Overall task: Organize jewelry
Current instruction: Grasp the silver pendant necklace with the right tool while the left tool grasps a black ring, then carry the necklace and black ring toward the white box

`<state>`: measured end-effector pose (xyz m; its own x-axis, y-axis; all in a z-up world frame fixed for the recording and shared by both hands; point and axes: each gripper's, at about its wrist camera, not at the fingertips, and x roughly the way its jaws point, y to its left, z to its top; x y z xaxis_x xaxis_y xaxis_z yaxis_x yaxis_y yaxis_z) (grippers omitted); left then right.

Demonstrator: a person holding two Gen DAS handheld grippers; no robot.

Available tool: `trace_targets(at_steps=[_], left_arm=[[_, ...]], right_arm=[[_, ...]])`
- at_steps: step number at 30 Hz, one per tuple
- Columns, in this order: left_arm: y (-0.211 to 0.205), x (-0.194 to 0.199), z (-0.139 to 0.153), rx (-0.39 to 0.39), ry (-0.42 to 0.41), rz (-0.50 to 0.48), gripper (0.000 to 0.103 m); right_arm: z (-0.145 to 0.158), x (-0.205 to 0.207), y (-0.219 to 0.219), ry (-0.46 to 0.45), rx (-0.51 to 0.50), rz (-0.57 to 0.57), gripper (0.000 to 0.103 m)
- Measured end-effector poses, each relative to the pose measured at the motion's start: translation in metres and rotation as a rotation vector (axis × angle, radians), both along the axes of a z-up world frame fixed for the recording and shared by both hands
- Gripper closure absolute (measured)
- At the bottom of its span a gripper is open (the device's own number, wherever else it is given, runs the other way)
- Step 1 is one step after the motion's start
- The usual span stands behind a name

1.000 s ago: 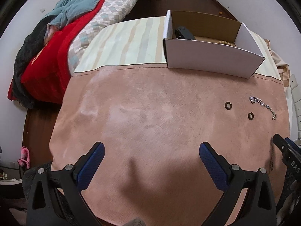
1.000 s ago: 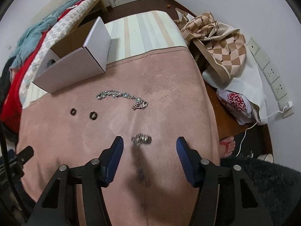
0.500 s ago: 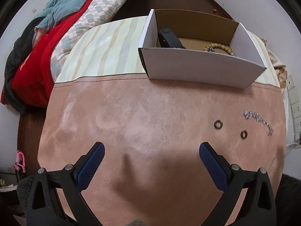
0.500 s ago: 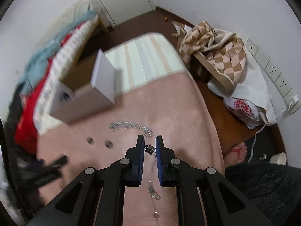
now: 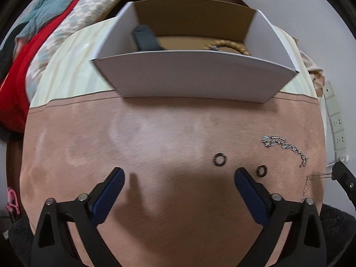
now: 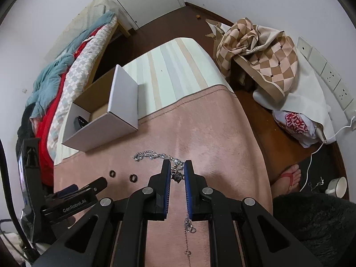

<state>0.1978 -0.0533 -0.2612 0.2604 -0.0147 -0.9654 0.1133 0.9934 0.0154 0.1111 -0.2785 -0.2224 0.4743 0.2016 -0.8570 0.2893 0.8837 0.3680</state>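
The necklace is pinched at its dark pendant between the blue pads of the right claw, whose jaws stand nearly together on it; its thin chain trails down toward 6 o'clock between the claw's arms, with a small clasp loop lying on the pink cloth of the desk. In the left wrist view the same chain shows at 3 o'clock, hanging slack from the right claw's tip at the frame edge. Just past the right claw's tips, at 12 o'clock from them, lies a silver bracelet stretched across the cloth. Two dark rings lie near it at about 9 o'clock in the right view: one ring closer to the claw, the other ring farther left. The left claw stands wide apart with nothing between its pads, its jaws having just been closing a little; one ring sits just above its right finger and the second just beside that finger's outer side. At 12 o'clock in the left view an open white box rests on the striped cloth; inside are a dark band and a bead bracelet. A bed with heaped blankets lies at 10 o'clock.
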Motion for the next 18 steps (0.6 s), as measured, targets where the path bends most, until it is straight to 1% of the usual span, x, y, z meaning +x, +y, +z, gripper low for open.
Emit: trace_targets(at_steps=[2, 6, 7, 8, 9, 11, 13, 14, 18], left_arm=[[-0.007, 0.001, -0.004, 0.003, 0.000, -0.024, 0.020], [-0.019, 0.001, -0.004, 0.012, -0.028, -0.059, 0.031], [-0.020, 0.001, -0.004, 0.011, -0.034, -0.065, 0.038], [-0.023, 0.001, -0.003, 0.002, -0.041, -0.076, 0.049], [-0.028, 0.003, -0.002, -0.002, -0.047, -0.084, 0.055], [-0.033, 0.002, -0.001, -0.006, -0.054, -0.099, 0.080], [-0.034, 0.003, 0.000, -0.008, -0.056, -0.105, 0.091], [-0.034, 0.003, 0.000, -0.010, -0.057, -0.104, 0.093], [-0.029, 0.004, 0.004, -0.015, -0.067, -0.107, 0.093]], right_arm=[[-0.002, -0.001, -0.001, 0.003, -0.008, -0.003, 0.091], [-0.004, 0.000, -0.001, 0.009, -0.024, -0.008, 0.091], [-0.005, 0.000, -0.001, 0.010, -0.028, -0.007, 0.091], [-0.005, 0.000, -0.001, 0.011, -0.033, -0.008, 0.091], [-0.006, 0.001, -0.001, 0.013, -0.035, -0.008, 0.091], [-0.006, 0.001, -0.001, 0.014, -0.041, -0.009, 0.091], [-0.005, 0.002, -0.001, 0.013, -0.043, -0.010, 0.091], [-0.005, 0.002, -0.001, 0.012, -0.046, -0.012, 0.091], [0.001, 0.002, 0.000, 0.001, -0.050, -0.010, 0.091]])
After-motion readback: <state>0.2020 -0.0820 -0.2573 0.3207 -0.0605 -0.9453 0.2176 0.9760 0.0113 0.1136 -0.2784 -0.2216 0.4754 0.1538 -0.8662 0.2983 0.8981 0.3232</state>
